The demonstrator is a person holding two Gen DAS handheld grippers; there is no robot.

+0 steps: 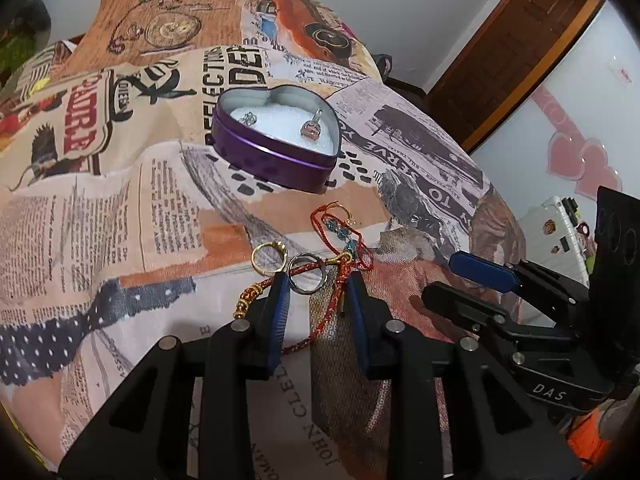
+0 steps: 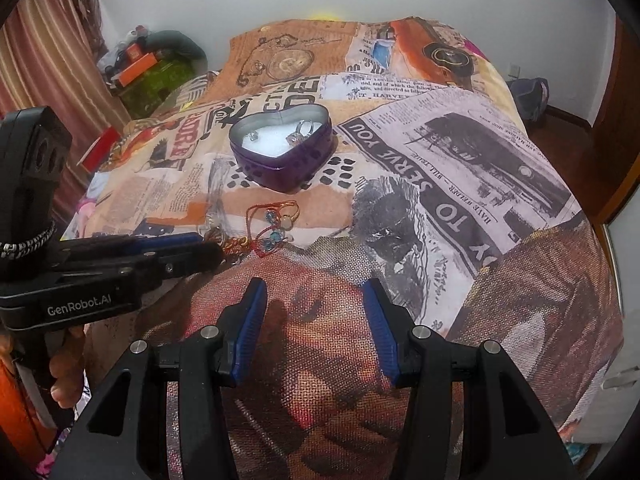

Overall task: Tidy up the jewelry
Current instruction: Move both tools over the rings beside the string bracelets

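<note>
Two rings [image 1: 280, 125] sit on the white padding inside the purple heart tin [image 1: 276, 160] in your left wrist view. Nearer you than the tin, your left gripper [image 1: 316, 280] stands with its jaws apart around a silver ring [image 1: 308, 278]; a gold ring [image 1: 269, 256] lies just beside it, over a red-gold cord [image 1: 320, 312].

From your right wrist view, your right gripper [image 2: 314, 292] is spread wide over bare bedspread [image 2: 460, 184], holding nothing, well short of the tin [image 2: 282, 148]. A red beaded bracelet [image 2: 272, 224] lies between tin and gripper.
</note>
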